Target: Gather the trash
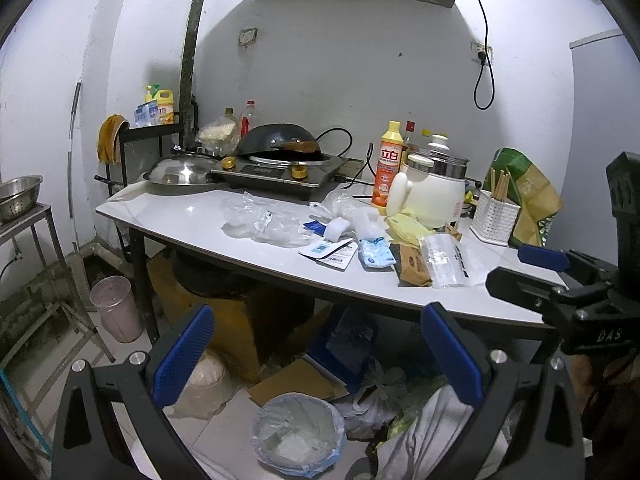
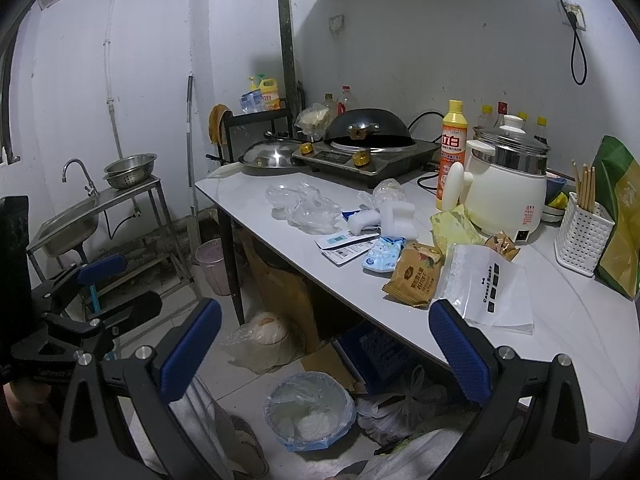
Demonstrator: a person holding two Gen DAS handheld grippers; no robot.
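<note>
Trash lies along the white table's (image 1: 192, 212) front: crumpled clear plastic (image 1: 260, 224), white foam (image 1: 340, 226), a white card packet (image 1: 330, 252), a light-blue wrapper (image 1: 374, 254), a brown snack wrapper (image 1: 414, 266) and a clear zip bag (image 1: 444, 262). The same items show in the right wrist view: plastic (image 2: 308, 208), brown wrapper (image 2: 414, 276), zip bag (image 2: 488, 292). A bin with a blue liner (image 1: 298, 432) (image 2: 310, 412) stands on the floor. My left gripper (image 1: 320, 356) and right gripper (image 2: 326, 354) are open and empty, in front of the table, above the bin.
On the table stand an induction stove with a wok (image 1: 280, 148), a steel lid (image 1: 180, 172), an orange detergent bottle (image 1: 388, 168), a white electric pot (image 1: 434, 192), a chopstick holder (image 1: 496, 212) and a green bag (image 1: 528, 196). A sink (image 2: 72, 220) is left. Bags and cardboard lie under the table.
</note>
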